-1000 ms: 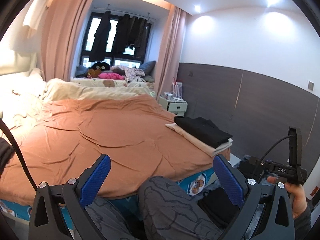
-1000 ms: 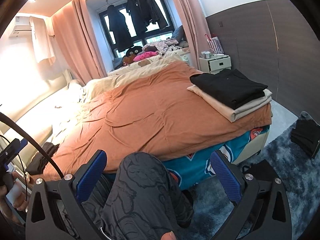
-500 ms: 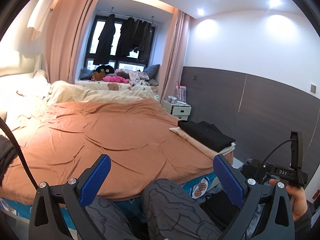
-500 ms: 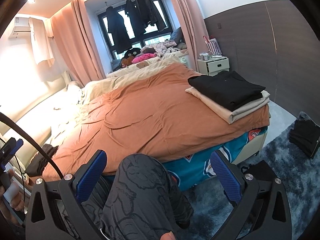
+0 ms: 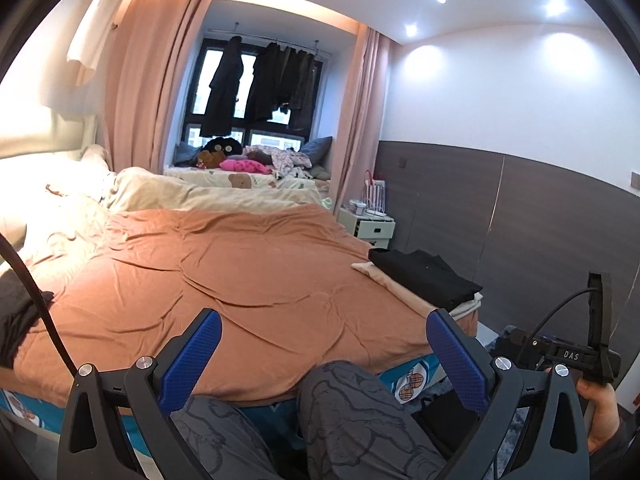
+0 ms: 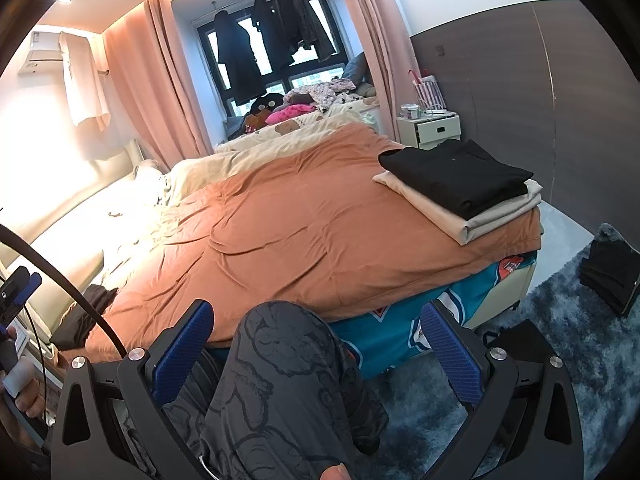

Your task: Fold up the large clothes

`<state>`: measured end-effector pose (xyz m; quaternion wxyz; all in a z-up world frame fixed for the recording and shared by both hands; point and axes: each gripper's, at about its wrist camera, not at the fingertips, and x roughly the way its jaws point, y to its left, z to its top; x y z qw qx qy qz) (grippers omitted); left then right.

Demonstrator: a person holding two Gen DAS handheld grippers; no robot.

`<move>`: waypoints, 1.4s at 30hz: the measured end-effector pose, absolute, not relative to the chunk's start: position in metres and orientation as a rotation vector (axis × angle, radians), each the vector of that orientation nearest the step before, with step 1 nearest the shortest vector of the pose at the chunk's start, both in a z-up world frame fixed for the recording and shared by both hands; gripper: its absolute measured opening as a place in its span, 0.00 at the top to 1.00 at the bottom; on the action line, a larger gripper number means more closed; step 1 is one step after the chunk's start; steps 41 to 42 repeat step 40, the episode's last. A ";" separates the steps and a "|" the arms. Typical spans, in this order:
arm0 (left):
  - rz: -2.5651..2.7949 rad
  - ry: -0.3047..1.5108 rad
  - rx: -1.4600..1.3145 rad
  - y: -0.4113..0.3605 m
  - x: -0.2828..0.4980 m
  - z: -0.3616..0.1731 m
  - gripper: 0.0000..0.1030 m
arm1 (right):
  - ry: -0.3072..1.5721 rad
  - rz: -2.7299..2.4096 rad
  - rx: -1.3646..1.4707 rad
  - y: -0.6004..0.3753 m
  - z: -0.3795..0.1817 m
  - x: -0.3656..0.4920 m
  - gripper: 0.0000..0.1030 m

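A folded black garment (image 5: 424,276) (image 6: 460,174) lies on a folded beige one (image 6: 452,212) at the right corner of the orange bedspread (image 5: 240,276) (image 6: 312,224). A dark unfolded garment (image 5: 18,316) (image 6: 86,312) lies at the bed's left edge. My left gripper (image 5: 324,356) is open and empty, held before the bed over my knees. My right gripper (image 6: 316,344) is open and empty, also short of the bed. The right gripper's body shows in the left wrist view (image 5: 572,356).
My legs in grey patterned trousers (image 5: 352,412) (image 6: 276,380) are in front of the bed. A white nightstand (image 5: 370,228) (image 6: 436,130) stands by the dark wall panel. Dark items (image 6: 612,272) lie on the blue shaggy rug (image 6: 560,340). Clothes hang at the window (image 5: 256,88).
Both grippers have tilted slightly upward, so the bed sits lower in each view. Both stay open and empty.
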<state>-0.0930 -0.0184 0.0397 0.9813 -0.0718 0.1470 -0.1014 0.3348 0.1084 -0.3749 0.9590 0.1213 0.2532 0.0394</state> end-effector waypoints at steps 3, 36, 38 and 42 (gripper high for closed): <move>-0.205 0.293 -0.142 -0.018 -0.094 0.040 0.00 | 0.513 0.081 0.245 0.108 -0.374 0.335 0.00; -0.207 0.267 -0.124 -0.025 -0.113 0.043 0.00 | 0.510 0.069 0.255 0.089 -0.376 0.320 0.00; -0.208 0.265 -0.123 -0.026 -0.116 0.043 0.00 | 0.508 0.071 0.256 0.086 -0.376 0.318 0.00; -0.206 0.260 -0.124 -0.027 -0.119 0.043 0.00 | 0.507 0.071 0.258 0.082 -0.375 0.315 0.00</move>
